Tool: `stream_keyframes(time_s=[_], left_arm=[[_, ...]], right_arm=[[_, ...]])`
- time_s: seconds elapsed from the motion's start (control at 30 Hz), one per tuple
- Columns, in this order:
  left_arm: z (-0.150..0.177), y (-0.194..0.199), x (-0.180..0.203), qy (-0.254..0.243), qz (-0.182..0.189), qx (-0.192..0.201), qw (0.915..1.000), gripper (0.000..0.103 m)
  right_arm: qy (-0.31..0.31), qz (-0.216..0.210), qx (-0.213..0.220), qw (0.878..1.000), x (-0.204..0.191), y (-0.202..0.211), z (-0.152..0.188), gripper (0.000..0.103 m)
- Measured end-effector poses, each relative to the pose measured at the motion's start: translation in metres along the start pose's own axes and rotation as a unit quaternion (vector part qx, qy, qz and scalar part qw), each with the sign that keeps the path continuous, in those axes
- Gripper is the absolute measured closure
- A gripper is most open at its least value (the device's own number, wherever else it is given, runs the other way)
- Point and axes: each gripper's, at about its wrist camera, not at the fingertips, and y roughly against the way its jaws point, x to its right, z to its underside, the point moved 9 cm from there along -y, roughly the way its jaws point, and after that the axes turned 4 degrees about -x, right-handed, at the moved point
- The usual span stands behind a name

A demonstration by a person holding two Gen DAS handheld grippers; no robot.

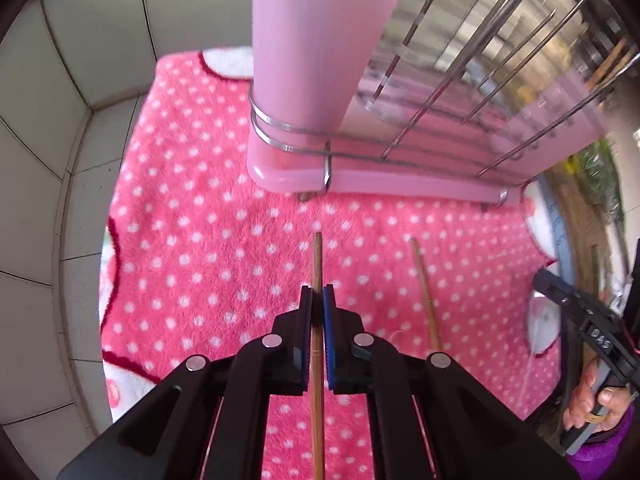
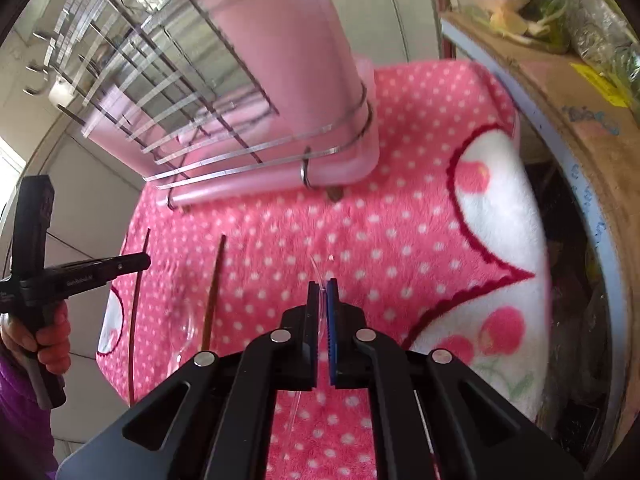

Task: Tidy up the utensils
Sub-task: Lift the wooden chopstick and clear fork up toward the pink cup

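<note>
One brown chopstick (image 1: pixel 317 264) was clenched in the left gripper (image 1: pixel 317 300), near the pink rack (image 1: pixel 296 80). A clear utensil (image 2: pixel 317 276) was squeezed in the right gripper (image 2: pixel 321 300). A second chopstick (image 1: pixel 426 292) was left on the pink towel (image 1: pixel 192 200). Nothing was seen put away yet. The rack's top was cut off, and the clear thing's shape was hard to tell.

Both grippers are matte black with round silver rivets on the linkages, the left gripper (image 1: pixel 317 300) and right gripper (image 2: pixel 321 292) each carrying one blue ribbed pad, beside a purple sleeve (image 2: pixel 20 412).
</note>
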Motion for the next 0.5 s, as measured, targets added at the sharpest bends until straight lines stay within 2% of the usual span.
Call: stream_keyframes(time_s=[0.1,0.23,0.37,0.5], left_arm=[[0.003,0.029,0.004,0.004,0.012,0.045,0.9989,0.098],[0.006,0.063,-0.002,0.004,0.018,0.098,0.9951,0.098],[0.012,0.099,-0.005,-0.008,0.009,0.157,0.9875,0.098],[0.018,0.127,-0.005,-0.010,0.013,0.199,0.9799,0.098]], right_arm=[[0.004,-0.005,0.043,0.999,-0.004,0.022,-0.005,0.099],[0.005,-0.004,0.079,0.997,-0.010,0.041,-0.010,0.099],[0.011,0.002,0.114,0.993,-0.016,0.059,-0.012,0.099],[0.017,0.005,0.159,0.987,-0.022,0.082,-0.015,0.099]])
